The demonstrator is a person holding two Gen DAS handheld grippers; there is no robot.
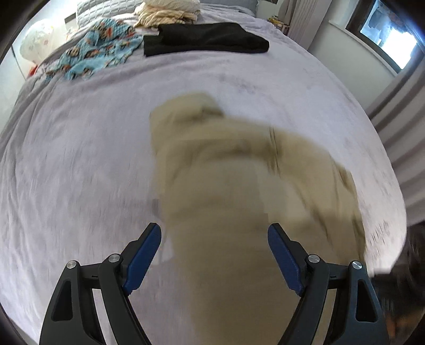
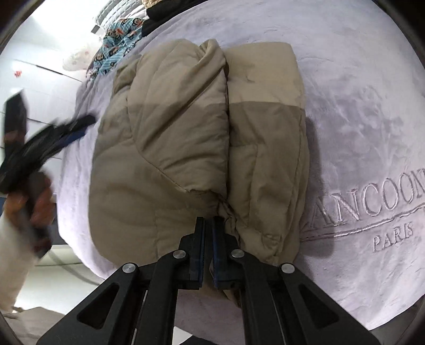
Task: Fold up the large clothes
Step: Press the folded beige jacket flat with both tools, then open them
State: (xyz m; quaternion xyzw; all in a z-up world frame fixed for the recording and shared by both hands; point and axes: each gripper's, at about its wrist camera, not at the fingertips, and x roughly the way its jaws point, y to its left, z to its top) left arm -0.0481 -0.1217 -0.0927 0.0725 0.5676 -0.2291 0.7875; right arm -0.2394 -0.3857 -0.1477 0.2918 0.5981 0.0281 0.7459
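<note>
A tan padded jacket (image 2: pixel 186 127) lies folded in a thick bundle on the lilac bedspread (image 2: pixel 358 106). It shows blurred in the left wrist view (image 1: pixel 225 185). My left gripper (image 1: pixel 214 252) is open and empty, held above the jacket's near end. It also shows in the right wrist view (image 2: pixel 66 130), blurred, at the jacket's left side. My right gripper (image 2: pixel 208 220) has its jaws nearly together at the jacket's near edge; a fold of tan fabric bunches beside the tips, and whether any is pinched between them is unclear.
A folded black garment (image 1: pixel 204 38) lies at the far side of the bed. A blue patterned cloth (image 1: pixel 98 53) and a cream knitted pile (image 1: pixel 167 12) lie near it. A window (image 1: pixel 390 31) and curtain (image 1: pixel 406 127) stand at the right.
</note>
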